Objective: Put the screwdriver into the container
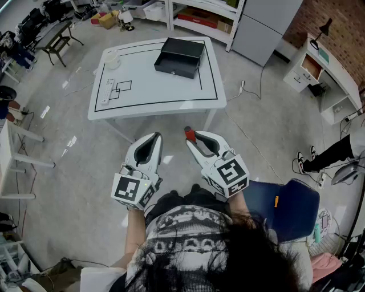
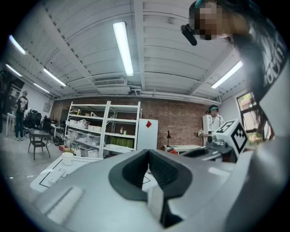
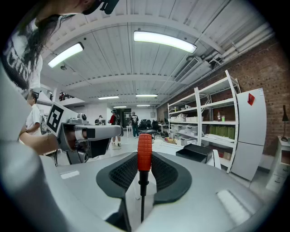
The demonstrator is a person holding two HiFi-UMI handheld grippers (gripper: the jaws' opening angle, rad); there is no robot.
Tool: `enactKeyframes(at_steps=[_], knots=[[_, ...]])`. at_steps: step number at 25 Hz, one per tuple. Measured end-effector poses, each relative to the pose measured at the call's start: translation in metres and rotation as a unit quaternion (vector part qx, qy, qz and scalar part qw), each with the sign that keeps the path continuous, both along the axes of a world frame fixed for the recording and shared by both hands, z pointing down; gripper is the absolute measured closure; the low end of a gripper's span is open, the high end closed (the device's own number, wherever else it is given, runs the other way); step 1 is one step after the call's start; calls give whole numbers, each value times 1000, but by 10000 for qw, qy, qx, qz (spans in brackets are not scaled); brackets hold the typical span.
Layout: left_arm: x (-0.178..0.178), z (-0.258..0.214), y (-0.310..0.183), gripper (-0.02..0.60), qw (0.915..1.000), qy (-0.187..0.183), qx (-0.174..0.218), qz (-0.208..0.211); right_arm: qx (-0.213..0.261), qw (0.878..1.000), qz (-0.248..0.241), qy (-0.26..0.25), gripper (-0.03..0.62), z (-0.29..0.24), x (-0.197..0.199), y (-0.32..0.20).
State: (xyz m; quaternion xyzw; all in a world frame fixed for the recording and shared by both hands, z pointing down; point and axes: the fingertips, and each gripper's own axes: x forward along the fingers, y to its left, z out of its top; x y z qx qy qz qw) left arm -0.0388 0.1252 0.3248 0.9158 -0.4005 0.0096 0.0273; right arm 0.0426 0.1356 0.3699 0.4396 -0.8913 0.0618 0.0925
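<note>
A screwdriver with a red handle (image 3: 144, 152) stands between the jaws of my right gripper (image 3: 144, 157), its thin shaft running back toward the camera. The jaws are shut on it, and the red handle (image 1: 189, 135) pokes out past the tips of the right gripper (image 1: 194, 138). My left gripper (image 1: 155, 137) hangs beside it with its tips together and nothing in them; its own view shows the left gripper (image 2: 148, 152) the same way. The black container (image 1: 179, 57) sits open on the far right part of a white table (image 1: 142, 100), well ahead of both grippers, and appears as a dark box (image 3: 195, 153).
A white cup (image 1: 111, 58) and a white power strip (image 1: 108, 91) lie on the table's left side. A blue chair (image 1: 288, 208) stands to my right. Shelves (image 1: 199, 14) line the far wall, and a desk (image 1: 322, 68) is at the right. Bare floor separates me from the table.
</note>
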Motion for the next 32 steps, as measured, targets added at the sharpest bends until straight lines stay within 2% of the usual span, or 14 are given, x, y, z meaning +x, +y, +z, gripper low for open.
enactKeyframes(at_steps=[11, 26, 32], knots=[[13, 3, 9, 581, 10000, -60, -27, -71, -43, 9998, -25, -189, 494, 1, 15, 5], [53, 18, 26, 581, 9991, -172, -163, -360, -143, 9987, -421, -244, 494, 18, 50, 15], [50, 25, 21, 581, 9983, -289, -250, -444, -238, 9978, -525, -314, 494, 27, 46, 7]])
